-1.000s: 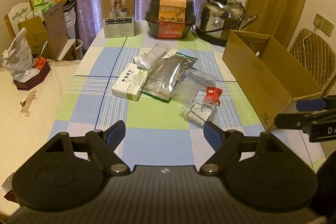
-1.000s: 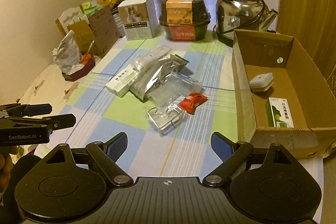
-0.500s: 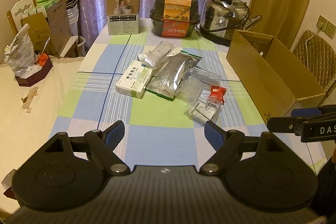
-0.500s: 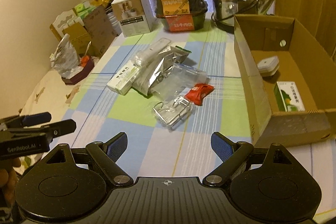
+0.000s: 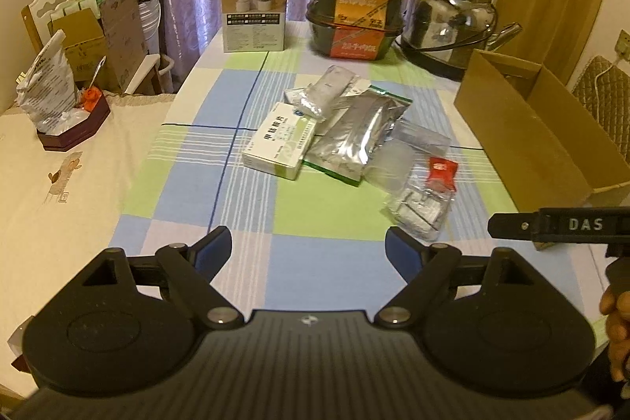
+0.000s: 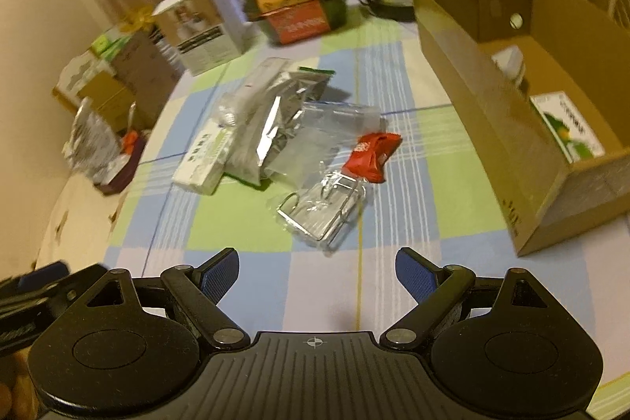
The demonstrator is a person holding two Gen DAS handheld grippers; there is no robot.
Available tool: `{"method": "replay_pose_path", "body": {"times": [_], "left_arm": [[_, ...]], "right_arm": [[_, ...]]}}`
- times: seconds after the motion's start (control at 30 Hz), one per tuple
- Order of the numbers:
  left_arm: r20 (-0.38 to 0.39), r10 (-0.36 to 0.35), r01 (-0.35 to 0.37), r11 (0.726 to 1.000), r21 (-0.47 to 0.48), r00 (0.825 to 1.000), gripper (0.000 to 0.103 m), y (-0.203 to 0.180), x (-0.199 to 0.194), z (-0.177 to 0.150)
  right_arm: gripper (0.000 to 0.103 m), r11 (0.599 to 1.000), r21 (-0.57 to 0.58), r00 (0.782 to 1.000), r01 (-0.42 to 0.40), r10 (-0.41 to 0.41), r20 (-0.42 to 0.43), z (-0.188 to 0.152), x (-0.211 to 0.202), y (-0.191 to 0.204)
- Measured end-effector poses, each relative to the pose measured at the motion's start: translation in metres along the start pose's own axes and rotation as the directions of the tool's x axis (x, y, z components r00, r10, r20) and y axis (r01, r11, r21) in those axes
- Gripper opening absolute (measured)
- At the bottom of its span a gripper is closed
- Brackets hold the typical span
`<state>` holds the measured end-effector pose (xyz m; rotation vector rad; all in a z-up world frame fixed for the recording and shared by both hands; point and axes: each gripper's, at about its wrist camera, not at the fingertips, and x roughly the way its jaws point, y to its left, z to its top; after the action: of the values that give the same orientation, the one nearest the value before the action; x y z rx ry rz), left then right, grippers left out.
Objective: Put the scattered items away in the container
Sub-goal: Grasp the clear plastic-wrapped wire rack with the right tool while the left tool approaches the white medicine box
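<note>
A checked cloth-covered table (image 5: pixel 197 184) fills both views, with a cardboard box (image 6: pixel 492 128) open at the right of the frame, already holding a white-and-green carton (image 6: pixel 567 128) and a small white object, partly hidden by the box wall. Left of the box, at centre frame, lies the scattered heap: a silver foil pouch (image 5: pixel 358 140), a white medicine box (image 5: pixel 281 144), clear plastic bags, a red sachet (image 6: pixel 372 154) and, nearest the camera, a bagged wire clip (image 6: pixel 327 211). The right gripper (image 6: pixel 317 276) hangs above the near table edge, fingers spread wide and empty; the wire clip sits just ahead of it, slightly right of centre, its long axis running diagonally from lower left to upper right, toward the sachet. The left gripper (image 5: pixel 309 250), also spread and empty, hangs farther back, so the right looks the nearer for the first pick.
</note>
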<state>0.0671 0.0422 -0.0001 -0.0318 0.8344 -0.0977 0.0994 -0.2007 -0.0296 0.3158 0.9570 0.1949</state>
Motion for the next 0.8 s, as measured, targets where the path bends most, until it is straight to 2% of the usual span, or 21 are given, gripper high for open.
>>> {"method": "replay_pose_path", "body": {"times": [0.23, 0.37, 0.53, 0.8], "left_arm": [[-0.01, 0.017, -0.017, 1.0, -0.005, 1.0, 0.083, 0.023, 0.029, 0.015], [-0.016, 0.021, -0.022, 1.0, -0.014, 1.0, 0.083, 0.035, 0.049, 0.025], [-0.024, 0.023, -0.023, 1.0, -0.014, 0.999, 0.084, 0.045, 0.073, 0.035], [-0.049, 0.019, -0.017, 0.999, 0.047, 0.999, 0.084, 0.056, 0.114, 0.046]], "right_arm": [[0.092, 0.993, 0.116, 0.998, 0.016, -0.023, 0.059, 0.002, 0.042, 0.002], [0.092, 0.99, 0.135, 0.995, 0.033, -0.044, 0.086, 0.002, 0.067, 0.011], [0.092, 0.974, 0.209, 0.987, 0.09, -0.115, 0.114, 0.002, 0.093, 0.016], [0.092, 0.938, 0.304, 0.976, 0.165, -0.2, 0.087, 0.009, 0.127, 0.012]]}}
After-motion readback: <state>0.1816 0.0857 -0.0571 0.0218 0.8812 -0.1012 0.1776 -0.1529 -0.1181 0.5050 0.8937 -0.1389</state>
